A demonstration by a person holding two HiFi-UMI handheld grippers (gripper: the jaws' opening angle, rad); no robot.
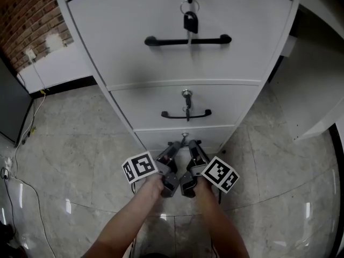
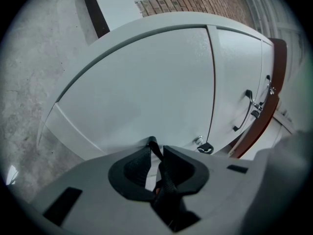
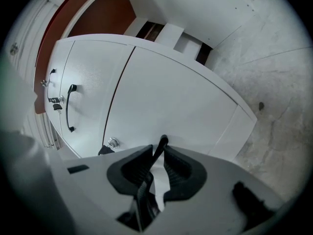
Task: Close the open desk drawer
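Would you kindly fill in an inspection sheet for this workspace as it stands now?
Surface: glossy pale tile floor.
Job's things: white three-drawer cabinet; bottom drawer looks nearly flush; its black handle is gripped.
Clutter: nothing seen.
Grippers: left gripper and right gripper each closed on the handle, side by side.
Cables: loose cables run from a wall socket over the floor.
Surroundings: brick wall, white desk, key hanging from the top lock.
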